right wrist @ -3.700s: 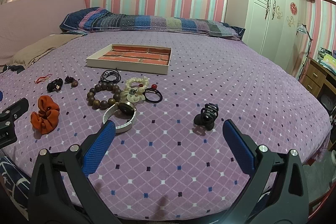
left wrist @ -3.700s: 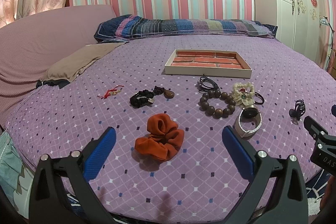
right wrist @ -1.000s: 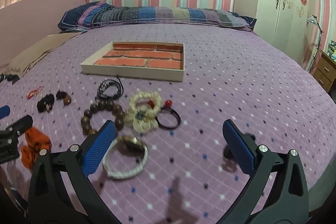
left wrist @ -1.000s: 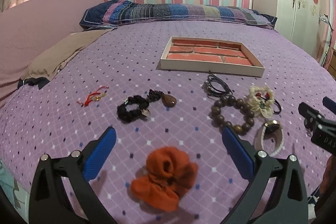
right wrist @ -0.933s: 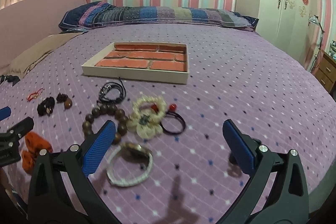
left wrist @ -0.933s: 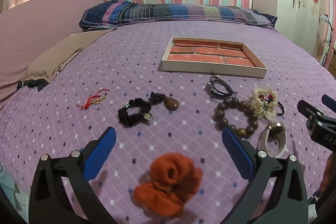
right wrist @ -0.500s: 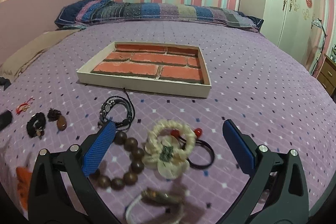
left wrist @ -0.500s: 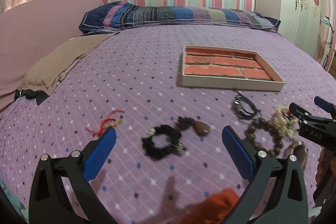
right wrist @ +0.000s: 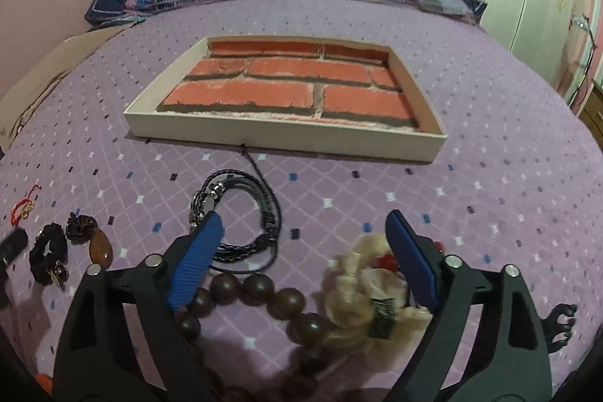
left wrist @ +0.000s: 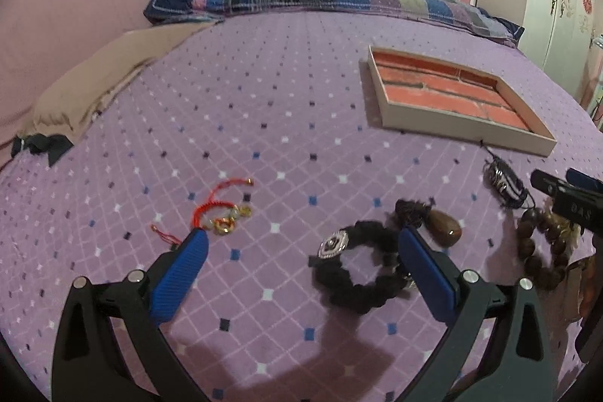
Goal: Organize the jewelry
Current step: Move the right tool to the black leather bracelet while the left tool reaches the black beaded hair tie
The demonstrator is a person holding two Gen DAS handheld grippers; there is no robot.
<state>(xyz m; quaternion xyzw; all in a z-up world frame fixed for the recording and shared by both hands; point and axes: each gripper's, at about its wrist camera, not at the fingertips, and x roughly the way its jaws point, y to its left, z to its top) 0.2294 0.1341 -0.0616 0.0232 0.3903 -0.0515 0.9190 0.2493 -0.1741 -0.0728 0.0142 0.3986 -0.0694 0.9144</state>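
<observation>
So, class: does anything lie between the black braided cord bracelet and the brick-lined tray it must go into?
Nothing visible does. Only bare purple bedspread separates the black braided cord bracelet from the tray's near wall, though its thin cord tail reaches that wall.

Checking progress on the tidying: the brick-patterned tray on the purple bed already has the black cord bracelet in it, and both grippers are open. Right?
Not quite. The tray holds nothing; the black cord bracelet lies on the bedspread in front of it, as the right wrist view shows. Both the left gripper and the right gripper are open.
</observation>
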